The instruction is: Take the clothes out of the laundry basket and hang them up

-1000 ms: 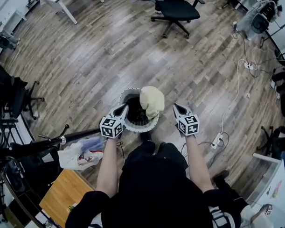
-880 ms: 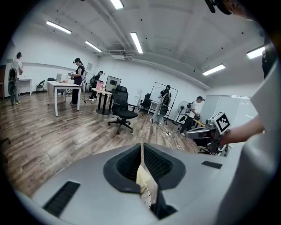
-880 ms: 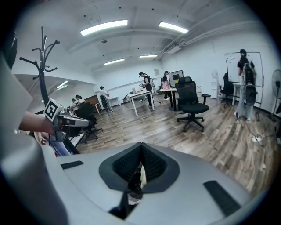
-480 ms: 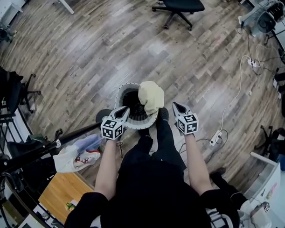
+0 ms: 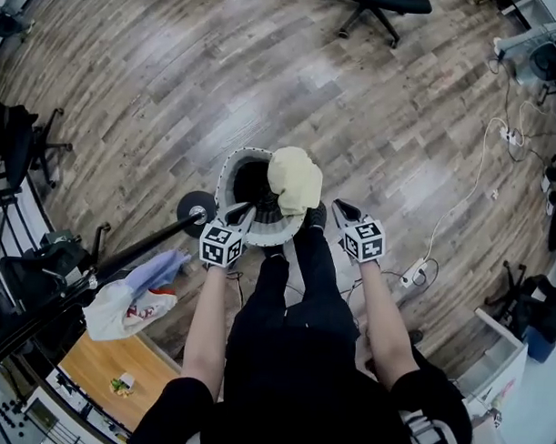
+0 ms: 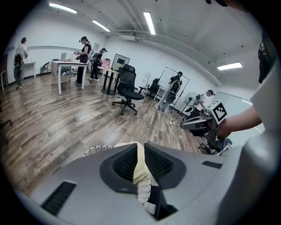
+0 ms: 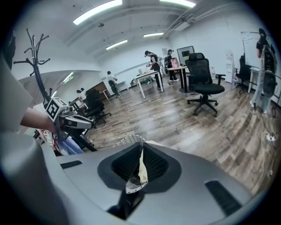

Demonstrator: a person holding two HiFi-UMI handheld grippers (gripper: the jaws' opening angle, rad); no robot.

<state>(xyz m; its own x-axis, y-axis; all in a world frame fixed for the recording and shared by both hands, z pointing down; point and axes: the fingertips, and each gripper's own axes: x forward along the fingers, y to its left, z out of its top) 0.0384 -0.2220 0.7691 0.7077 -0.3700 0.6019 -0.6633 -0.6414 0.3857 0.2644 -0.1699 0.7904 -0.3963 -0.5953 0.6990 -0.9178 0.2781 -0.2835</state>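
**Nothing lifted yet: both grippers down at the basket**

Down at the white woven laundry basket (image 5: 227,174) with both tools, and none of the hanging begun as far as can be seen.

Left gripper (image 5: 241,212): closed to a thin slit and gripping nothing. Poised over the near rim, with only a sliver of cream cloth and wicker showing beyond through the slit.

Right gripper (image 5: 339,209): jaws just been easing apart, now parted by a crack, with nothing between them either. Off to the right of the basket, near it but apart from it.

Between the two grippers and just ahead of them: a cream garment (image 5: 295,179), bunched and draped over the basket's right-hand rim, half in and half out. Left of it, down inside, something dark. Possibly more clothes, but too shadowed to say.

Out beyond the left gripper: a black coat stand (image 5: 140,250) with a round base. Beside it, a bundle of pale blue and white cloth (image 5: 130,298). Hung there or merely dropped, not clear from above.

Judged overall: the very start of a pick. Left to do — close on the cream garment, lift it clear of the basket, carry it to the stand and hang it. Then back for whatever lies below.
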